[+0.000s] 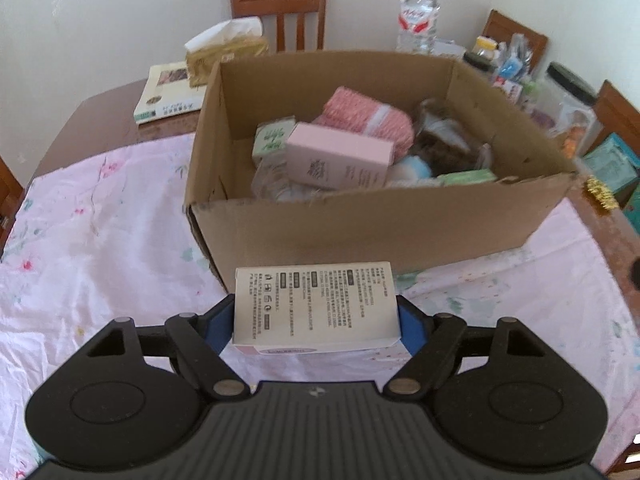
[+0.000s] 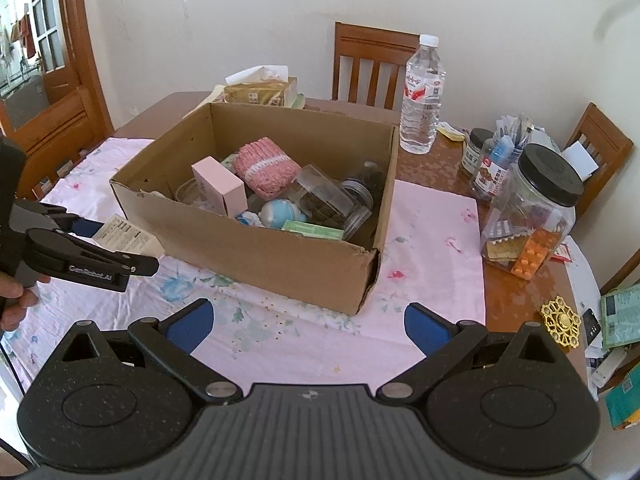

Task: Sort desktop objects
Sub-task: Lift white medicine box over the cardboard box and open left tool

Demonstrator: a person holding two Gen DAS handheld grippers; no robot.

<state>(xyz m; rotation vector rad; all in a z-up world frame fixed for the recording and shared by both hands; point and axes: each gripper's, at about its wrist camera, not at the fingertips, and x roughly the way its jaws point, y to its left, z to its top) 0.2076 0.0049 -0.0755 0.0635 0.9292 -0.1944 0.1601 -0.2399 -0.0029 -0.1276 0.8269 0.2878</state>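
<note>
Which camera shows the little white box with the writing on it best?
The left wrist view. The white box sits big and close there, clamped in the left gripper, with its printed side facing the camera. In the right wrist view only a small corner of it peeks out at the left, beside the cardboard box.

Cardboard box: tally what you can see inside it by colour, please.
In the cardboard box:
Pink: 2, a carton and a knitted bundle
Green: 2, a small pack and a flat pack
Blue and white: 1, a round toy
Clear: 1, a jar on its side
Total: 6
</note>
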